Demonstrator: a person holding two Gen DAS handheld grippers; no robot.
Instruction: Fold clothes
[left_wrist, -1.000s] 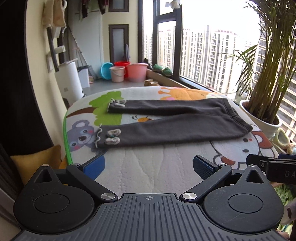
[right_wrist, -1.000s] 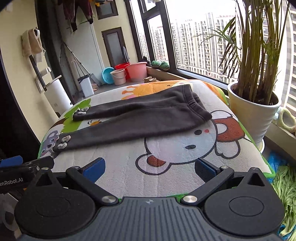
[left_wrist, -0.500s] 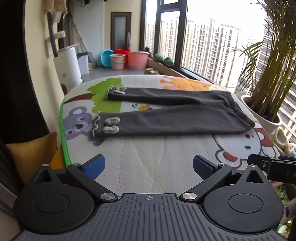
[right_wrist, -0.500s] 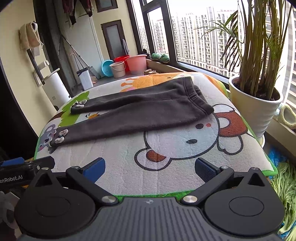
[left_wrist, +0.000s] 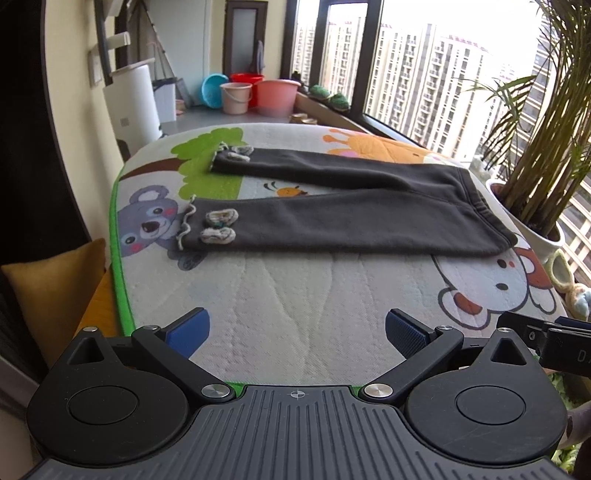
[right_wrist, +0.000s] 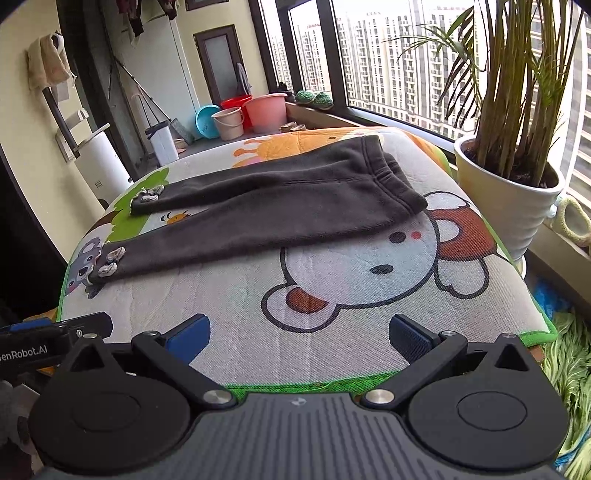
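Trousers (left_wrist: 343, 218), dark grey, apparently fleecy, lie flat, legs spread; both grippers (left_wrist: 295, 328) (right_wrist: 297, 332) gape, holding nothing.

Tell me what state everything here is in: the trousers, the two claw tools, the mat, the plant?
Dark grey trousers: spread flat on the mat, legs apart, unfolded.
Left gripper: open, holding nothing, short of the trousers.
Right gripper: open, holding nothing, over the mat's near edge.
Cartoon mat: lying flat under the trousers.
Potted palm: upright beside the mat.
Pink bucket: upright at the back.
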